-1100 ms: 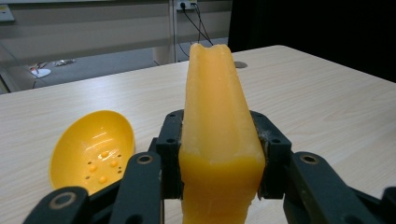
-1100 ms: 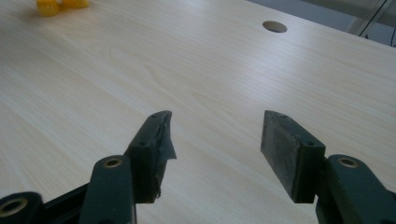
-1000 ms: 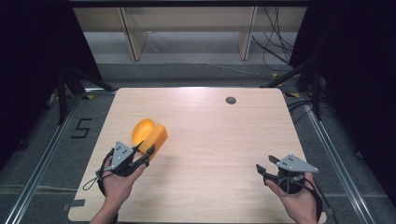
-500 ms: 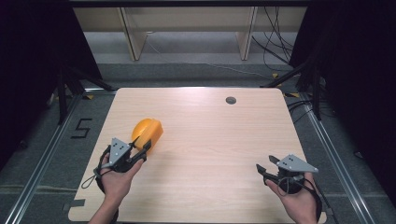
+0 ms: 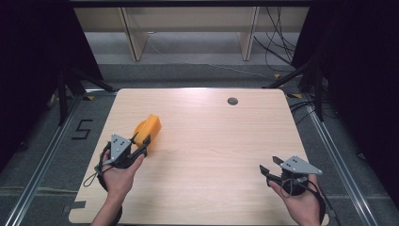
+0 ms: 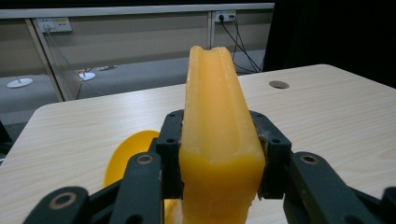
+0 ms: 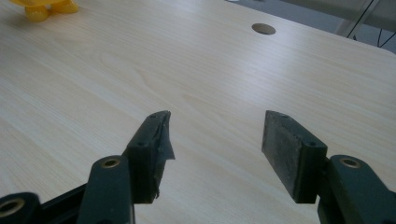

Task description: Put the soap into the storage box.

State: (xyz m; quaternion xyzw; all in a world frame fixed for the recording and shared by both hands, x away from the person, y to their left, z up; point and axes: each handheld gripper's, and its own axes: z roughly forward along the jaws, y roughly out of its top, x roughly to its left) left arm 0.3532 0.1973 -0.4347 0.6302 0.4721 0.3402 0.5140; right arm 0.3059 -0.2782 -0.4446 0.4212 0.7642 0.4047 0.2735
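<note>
the left tongs [image 6: 217,158] clamp an orange block [image 6: 215,130] over the counter [image 5: 226,141]; the right tongs [image 7: 215,140] stand open, nothing between them.

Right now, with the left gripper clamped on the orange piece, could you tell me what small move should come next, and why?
Probably lift it slightly. The left gripper is shut on the orange piece, which seems to rest low on the table; the right gripper is open and far off.

One orange plastic object [image 5: 147,130], two tongs, one wooden table [image 5: 211,155] with one round hole [image 5: 232,100].
</note>
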